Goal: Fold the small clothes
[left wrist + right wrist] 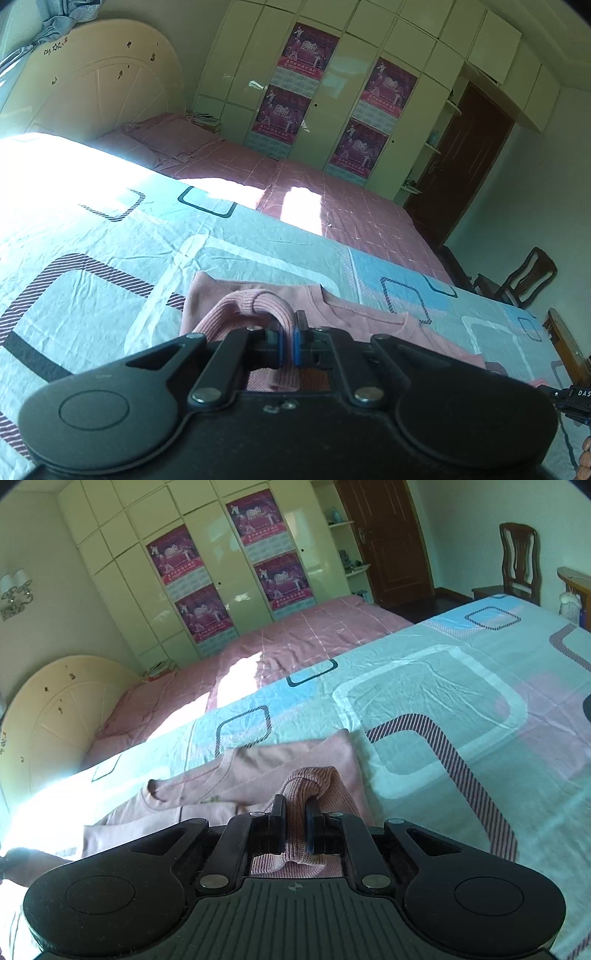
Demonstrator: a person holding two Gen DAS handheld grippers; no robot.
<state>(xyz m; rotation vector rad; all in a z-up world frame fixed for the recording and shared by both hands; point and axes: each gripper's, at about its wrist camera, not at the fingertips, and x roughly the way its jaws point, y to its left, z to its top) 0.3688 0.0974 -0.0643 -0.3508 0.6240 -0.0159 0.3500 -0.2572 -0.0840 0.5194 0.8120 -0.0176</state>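
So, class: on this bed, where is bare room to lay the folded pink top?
Free: patterned sheet right of the pink top, toward the chair, and the pink quilt by the wardrobe. Crowded: where right gripper and left gripper pinch its ribbed hem.

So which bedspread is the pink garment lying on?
The pink garment lies on the pale blue patterned bedspread nearest the grippers, not the plain pink checked bedspread by the wardrobe.

bed (110, 236) | covered by pale blue patterned sheet (424, 686), creased, sun patch toward headboard end | pink sweater (369, 314) lies spread near the close edge | pink checked quilt (314, 635) along the far side
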